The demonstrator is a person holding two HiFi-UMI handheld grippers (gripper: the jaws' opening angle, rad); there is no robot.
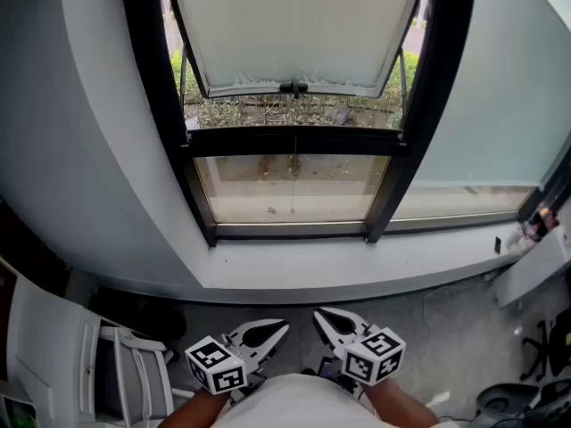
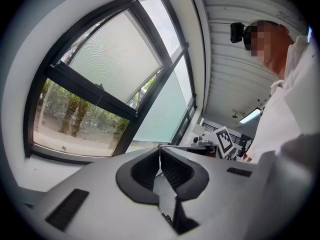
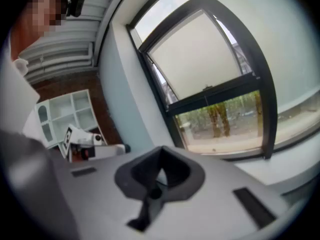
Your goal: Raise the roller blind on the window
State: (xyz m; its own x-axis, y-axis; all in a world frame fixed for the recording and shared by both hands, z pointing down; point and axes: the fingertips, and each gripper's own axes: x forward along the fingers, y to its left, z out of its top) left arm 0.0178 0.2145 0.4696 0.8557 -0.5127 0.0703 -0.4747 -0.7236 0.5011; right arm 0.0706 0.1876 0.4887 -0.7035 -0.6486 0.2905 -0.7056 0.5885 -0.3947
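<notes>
The pale roller blind (image 1: 294, 25) covers most of the upper pane of the black-framed window (image 1: 294, 141). Its bottom bar carries a dark pull (image 1: 293, 87) at the middle, with greenery showing below it. The blind also shows in the left gripper view (image 2: 117, 59) and the right gripper view (image 3: 197, 59). My left gripper (image 1: 284, 328) and right gripper (image 1: 318, 314) are held low in front of my body, well short of the window. Both are shut with nothing between the jaws (image 2: 160, 148) (image 3: 161, 149).
A white sill (image 1: 357, 261) runs below the window, and a frosted pane (image 1: 500, 105) stands to its right. White shelving (image 1: 53, 355) sits at my lower left. A white unit (image 1: 535, 266) and a chair base (image 1: 544, 346) are at the right.
</notes>
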